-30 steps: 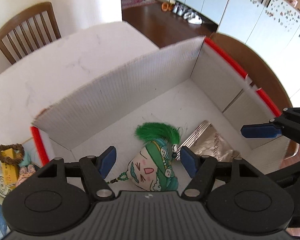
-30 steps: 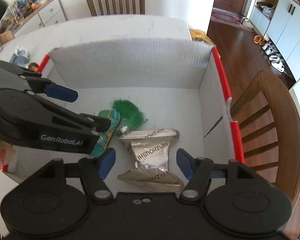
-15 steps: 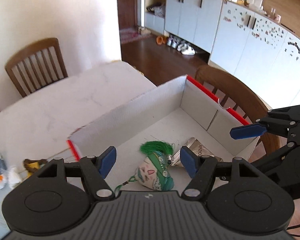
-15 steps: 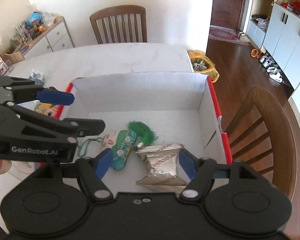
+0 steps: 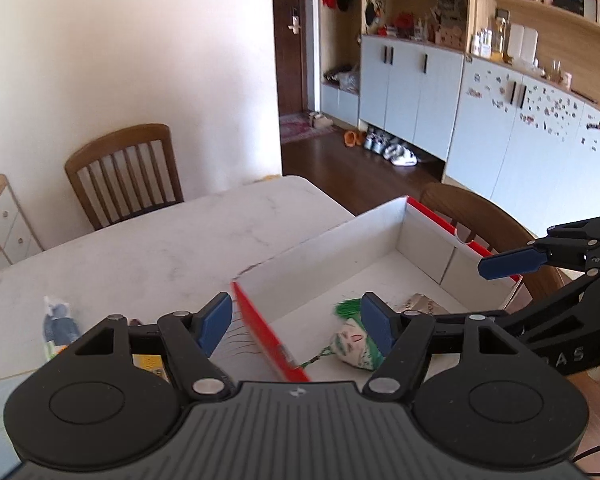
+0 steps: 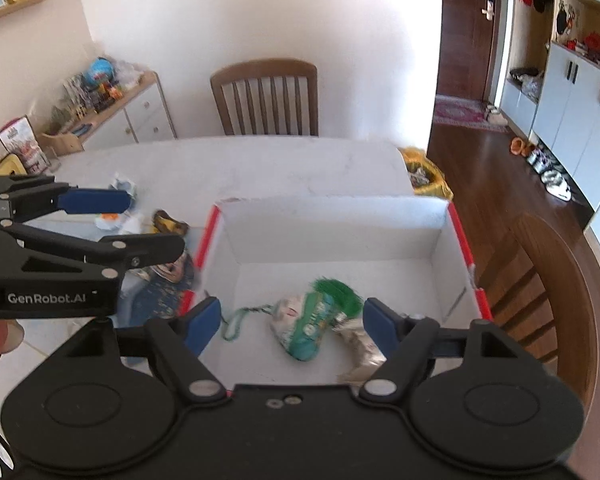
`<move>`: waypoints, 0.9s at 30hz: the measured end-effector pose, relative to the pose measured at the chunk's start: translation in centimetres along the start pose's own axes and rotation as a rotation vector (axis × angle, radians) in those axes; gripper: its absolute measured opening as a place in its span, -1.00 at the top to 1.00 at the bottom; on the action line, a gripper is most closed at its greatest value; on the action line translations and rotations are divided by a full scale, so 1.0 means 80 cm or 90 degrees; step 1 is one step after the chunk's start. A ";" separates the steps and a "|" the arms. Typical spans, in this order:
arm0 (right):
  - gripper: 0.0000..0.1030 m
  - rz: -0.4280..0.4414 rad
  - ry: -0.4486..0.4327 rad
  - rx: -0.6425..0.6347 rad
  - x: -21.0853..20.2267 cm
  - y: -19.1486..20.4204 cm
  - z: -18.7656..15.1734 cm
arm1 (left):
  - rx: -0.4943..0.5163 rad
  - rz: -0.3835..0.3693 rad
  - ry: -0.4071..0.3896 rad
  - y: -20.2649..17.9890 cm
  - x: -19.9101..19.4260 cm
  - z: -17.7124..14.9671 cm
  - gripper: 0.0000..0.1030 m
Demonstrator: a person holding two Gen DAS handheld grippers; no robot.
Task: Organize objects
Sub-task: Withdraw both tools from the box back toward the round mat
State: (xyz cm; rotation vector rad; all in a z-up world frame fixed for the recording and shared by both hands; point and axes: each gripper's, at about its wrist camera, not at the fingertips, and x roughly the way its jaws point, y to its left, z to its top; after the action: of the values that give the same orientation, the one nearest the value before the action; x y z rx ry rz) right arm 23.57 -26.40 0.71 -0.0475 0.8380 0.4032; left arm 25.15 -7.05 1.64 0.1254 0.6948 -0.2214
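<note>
A white cardboard box with red edges [image 5: 320, 256] [image 6: 332, 224] stands on the white table. Inside lie a green-tufted cloth pouch with a cord [image 5: 354, 340] [image 6: 308, 328] and a silver foil packet [image 5: 422, 304] [image 6: 360, 352]. My left gripper [image 5: 296, 322] is open and empty, high above the box's left red edge. My right gripper [image 6: 292, 322] is open and empty, high above the box's near side. Each gripper shows in the other's view, the right one [image 5: 540, 260] and the left one [image 6: 80, 216].
Several small items lie on the table left of the box: a small doll packet [image 5: 58, 320], a yellow item [image 6: 168, 222] and a dark patterned pouch [image 6: 160, 292]. Wooden chairs [image 5: 124, 172] [image 6: 540, 288] stand at the far side and right of the table.
Both grippers have risen up and away from the box, the left one also shifting left over the box's edge. The pouch and foil packet stay lying in the box.
</note>
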 end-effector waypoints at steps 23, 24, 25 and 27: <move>-0.75 0.058 -0.094 -0.008 -0.007 0.128 -0.011 | -0.079 0.042 -0.053 0.108 -0.085 -0.070 -0.62; -0.78 0.061 -0.095 -0.007 -0.005 0.133 -0.011 | -0.081 0.043 -0.053 0.112 -0.086 -0.073 -0.62; -0.81 0.064 -0.097 -0.007 -0.003 0.137 -0.010 | -0.083 0.044 -0.052 0.117 -0.087 -0.076 -0.63; -0.88 0.069 -0.099 -0.009 0.001 0.146 -0.008 | -0.089 0.047 -0.049 0.129 -0.088 -0.085 -0.68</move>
State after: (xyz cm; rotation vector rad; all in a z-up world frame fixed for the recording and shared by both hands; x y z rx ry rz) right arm 18.88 -15.68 1.56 0.0157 0.6855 0.5085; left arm 18.22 5.32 1.41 0.0083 0.6254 -0.1049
